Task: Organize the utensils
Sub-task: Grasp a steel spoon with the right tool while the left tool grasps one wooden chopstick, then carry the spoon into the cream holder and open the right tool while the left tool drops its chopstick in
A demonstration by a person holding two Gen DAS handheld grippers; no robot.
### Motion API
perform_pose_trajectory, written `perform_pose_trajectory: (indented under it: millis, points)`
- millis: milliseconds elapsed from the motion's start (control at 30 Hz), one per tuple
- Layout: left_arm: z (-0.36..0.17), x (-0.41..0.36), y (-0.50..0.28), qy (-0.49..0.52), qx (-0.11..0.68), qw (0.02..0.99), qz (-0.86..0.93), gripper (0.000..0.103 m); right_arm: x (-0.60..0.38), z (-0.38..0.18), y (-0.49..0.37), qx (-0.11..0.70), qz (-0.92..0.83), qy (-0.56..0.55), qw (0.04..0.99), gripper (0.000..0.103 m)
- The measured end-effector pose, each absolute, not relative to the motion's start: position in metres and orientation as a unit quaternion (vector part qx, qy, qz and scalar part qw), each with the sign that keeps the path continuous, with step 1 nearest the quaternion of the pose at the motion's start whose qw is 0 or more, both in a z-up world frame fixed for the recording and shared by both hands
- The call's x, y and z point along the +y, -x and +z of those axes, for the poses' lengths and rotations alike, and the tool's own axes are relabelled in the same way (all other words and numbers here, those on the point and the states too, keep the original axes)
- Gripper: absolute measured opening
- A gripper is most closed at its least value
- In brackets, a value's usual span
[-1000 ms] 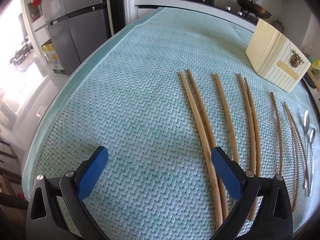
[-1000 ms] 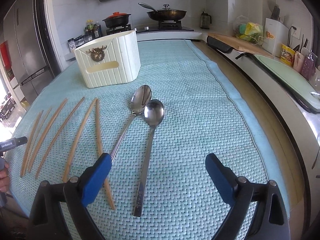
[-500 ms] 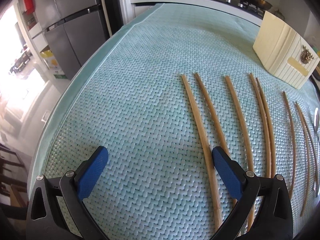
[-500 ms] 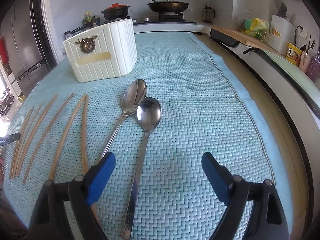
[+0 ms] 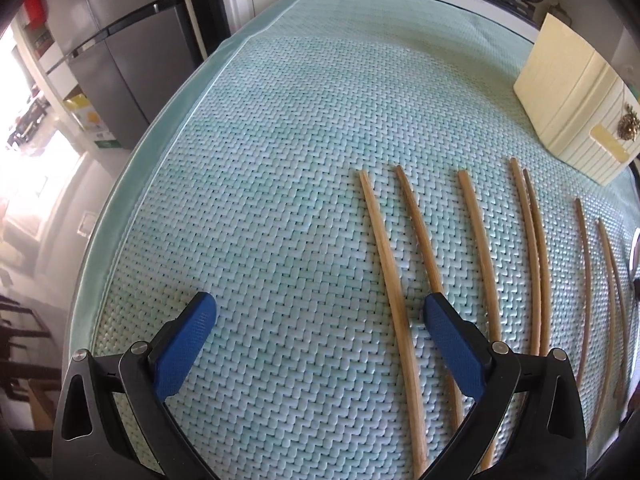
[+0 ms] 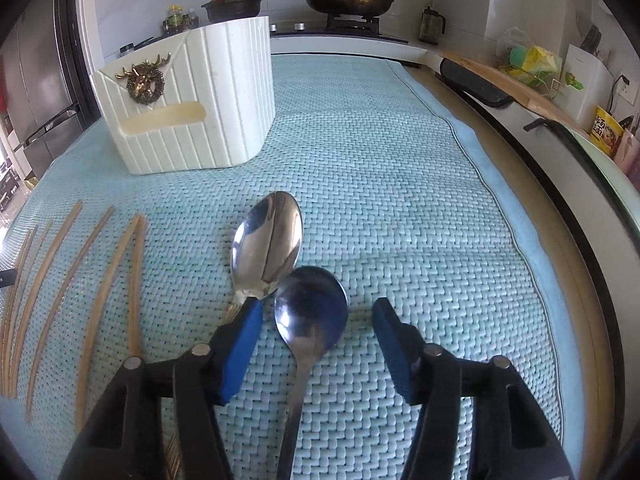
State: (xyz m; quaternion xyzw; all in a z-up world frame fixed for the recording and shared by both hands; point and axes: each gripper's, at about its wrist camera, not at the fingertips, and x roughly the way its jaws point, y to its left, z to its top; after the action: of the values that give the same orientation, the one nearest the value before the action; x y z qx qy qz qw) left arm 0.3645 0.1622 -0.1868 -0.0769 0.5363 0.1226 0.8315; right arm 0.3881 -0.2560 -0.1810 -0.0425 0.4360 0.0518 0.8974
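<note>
We find nothing stowed: chopsticks (image 5: 384,264) and both spoons (image 6: 310,312) lie on the mat, near the holder (image 6: 192,108). Left gripper (image 5: 320,316) and right gripper (image 6: 318,326) gape, empty.

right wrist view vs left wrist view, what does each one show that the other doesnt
Only the right wrist view shows the two spoons in full: the round-bowled spoon lies between the open right gripper fingers, its bowl touching the oval spoon. It also shows the red-lidded pot.

Only the left wrist view shows the open left gripper, its fingers straddling the leftmost chopstick, and the refrigerator.

Both show the chopsticks lying on the woven mat, the white utensil holder, and the frying pan.
</note>
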Motion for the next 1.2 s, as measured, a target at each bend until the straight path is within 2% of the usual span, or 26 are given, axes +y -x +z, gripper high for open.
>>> perform_pose_trajectory:
  millis: [33, 67, 133, 200, 233, 300, 433, 900, 1200]
  points:
    - [-0.186, 0.161, -0.365, 0.075, 0.535, 0.833, 0.118, 0.100, -0.255, -0.181, -0.389, 0.436, 0.054, 0.044, 0.897, 0.038]
    - [-0.184, 0.158, -0.366, 0.073, 0.534, 0.835, 0.113, 0.096, -0.254, -0.180, -0.389, 0.435, 0.057, 0.043, 0.898, 0.036]
    - [-0.179, 0.150, -0.367, 0.063, 0.527, 0.841, 0.102, 0.080, -0.255, -0.179, -0.390, 0.435, 0.059, 0.040, 0.898, 0.036]
    - [-0.174, 0.144, -0.369, 0.057, 0.523, 0.846, 0.087, 0.051, -0.257, -0.177, -0.390, 0.432, 0.065, 0.031, 0.899, 0.035]
    - [-0.172, 0.142, -0.370, 0.052, 0.520, 0.848, 0.084, 0.043, -0.259, -0.175, -0.389, 0.430, 0.067, 0.026, 0.900, 0.036]
    - [-0.170, 0.139, -0.372, 0.042, 0.518, 0.851, 0.079, 0.010, -0.261, -0.168, -0.385, 0.419, 0.073, 0.018, 0.905, 0.035]
    - [-0.167, 0.139, -0.370, 0.056, 0.508, 0.858, 0.062, 0.005, -0.262, -0.149, -0.371, 0.395, 0.086, 0.010, 0.915, 0.035]
    - [-0.077, 0.129, -0.297, 0.093, 0.383, 0.919, 0.001, 0.005, -0.259, -0.077, -0.318, 0.312, 0.131, -0.010, 0.941, 0.035]
    - [-0.050, 0.124, -0.280, 0.100, 0.346, 0.933, -0.024, 0.005, -0.254, -0.059, -0.300, 0.285, 0.138, -0.004, 0.948, 0.035]
